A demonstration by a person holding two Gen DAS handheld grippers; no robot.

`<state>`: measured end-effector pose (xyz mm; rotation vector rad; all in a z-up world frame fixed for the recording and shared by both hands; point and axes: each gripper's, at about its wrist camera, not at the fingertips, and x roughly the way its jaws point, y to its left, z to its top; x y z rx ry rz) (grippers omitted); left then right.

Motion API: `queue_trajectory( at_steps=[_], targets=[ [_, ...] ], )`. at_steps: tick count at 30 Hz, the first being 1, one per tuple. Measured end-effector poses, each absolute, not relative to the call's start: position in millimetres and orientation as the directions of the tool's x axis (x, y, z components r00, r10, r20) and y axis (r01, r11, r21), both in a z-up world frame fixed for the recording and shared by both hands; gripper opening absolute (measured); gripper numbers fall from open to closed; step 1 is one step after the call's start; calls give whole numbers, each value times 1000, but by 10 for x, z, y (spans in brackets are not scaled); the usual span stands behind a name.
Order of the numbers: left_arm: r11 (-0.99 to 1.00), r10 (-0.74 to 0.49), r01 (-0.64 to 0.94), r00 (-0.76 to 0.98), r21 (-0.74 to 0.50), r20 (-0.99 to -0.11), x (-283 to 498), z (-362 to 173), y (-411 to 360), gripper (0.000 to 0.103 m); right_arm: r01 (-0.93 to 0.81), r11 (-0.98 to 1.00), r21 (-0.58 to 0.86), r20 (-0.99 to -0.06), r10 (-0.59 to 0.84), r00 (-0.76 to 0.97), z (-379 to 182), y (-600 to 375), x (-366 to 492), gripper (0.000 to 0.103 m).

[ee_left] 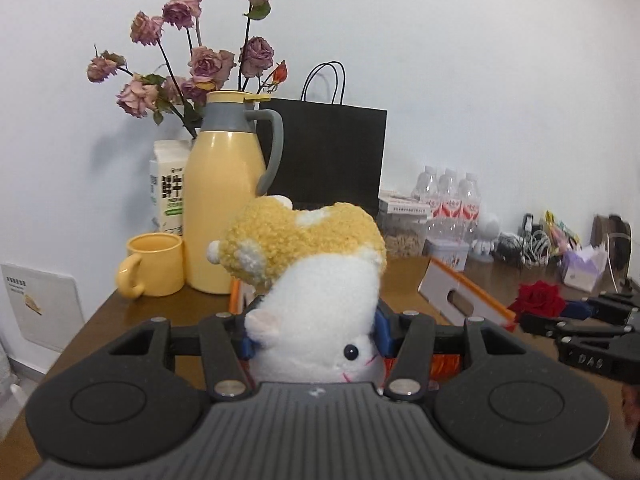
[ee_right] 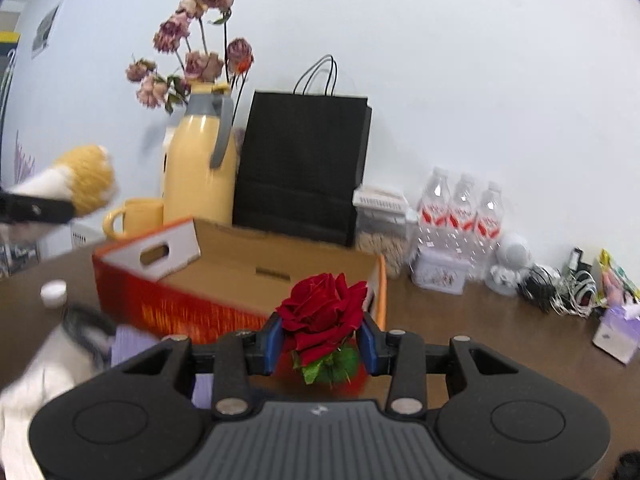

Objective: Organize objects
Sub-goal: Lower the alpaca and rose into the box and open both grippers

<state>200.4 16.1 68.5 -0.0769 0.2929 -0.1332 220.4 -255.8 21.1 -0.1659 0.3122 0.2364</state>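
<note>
My left gripper (ee_left: 314,334) is shut on a yellow and white plush hamster (ee_left: 316,276), held up off the table with its face toward the camera. The same toy (ee_right: 80,178) shows at the left edge of the right wrist view. My right gripper (ee_right: 322,340) is shut on a red rose (ee_right: 324,312), its blue pads pressing the bloom from both sides; in the left wrist view the rose (ee_left: 540,298) and that gripper (ee_left: 576,310) sit at the right. An open orange cardboard box (ee_right: 224,280) stands on the brown table just beyond the rose, and its flap (ee_left: 460,292) is seen past the toy.
Along the wall stand a yellow thermos (ee_left: 224,200), a yellow mug (ee_left: 154,264), dried roses (ee_left: 192,64), a milk carton (ee_left: 168,188), a black paper bag (ee_right: 304,164), water bottles (ee_right: 460,208), a tin (ee_right: 440,274), tangled cables (ee_right: 560,288) and a tissue pack (ee_right: 616,328). A white lid (ee_right: 54,292) and cloth (ee_right: 80,340) lie left.
</note>
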Motion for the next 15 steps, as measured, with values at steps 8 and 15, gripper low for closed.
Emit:
queue_trajectory(
  at_steps=[8,15],
  targets=[
    [989,-127,97,946,-113,-300,2609,700,-14,53,-251,965,-73,-311,217,925,306,-2236,2784,37],
    [993,-111,87,931,-83,-349,3075,592,-196,53,-222,974,-35,-330,198,923,228,-2100,3197,37]
  ],
)
